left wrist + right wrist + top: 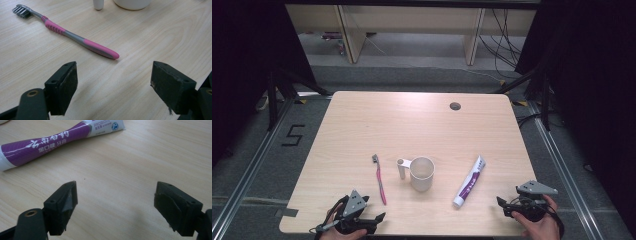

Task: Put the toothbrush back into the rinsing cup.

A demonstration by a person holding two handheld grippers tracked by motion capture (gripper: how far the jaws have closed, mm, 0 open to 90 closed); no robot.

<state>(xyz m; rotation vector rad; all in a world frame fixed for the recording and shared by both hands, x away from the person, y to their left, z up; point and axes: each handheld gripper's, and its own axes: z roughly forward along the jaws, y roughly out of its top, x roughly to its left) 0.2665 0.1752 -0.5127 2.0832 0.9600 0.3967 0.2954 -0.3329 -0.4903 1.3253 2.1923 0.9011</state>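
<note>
On the near edge of the wooden table (362, 115): left gripper (373, 220) and right gripper (505, 207), both jaws spread wide, nothing between them. Just ahead of the left one, pink-and-grey toothbrush (72, 36) lying flat, bristles pointing away. Purple-and-white toothpaste tube (55, 141) flat on the wood near the right one, untouched. White mug (422, 173) standing upright between toothbrush and tube.

two hands at the near edge, each holding a gripper low and level. left gripper (379, 218) sits at the lower left, jaws spread wide with nothing between them. right gripper (501, 205) sits at the lower right, jaws likewise wide apart, its hand (539, 225) wrapped around the body.
</note>
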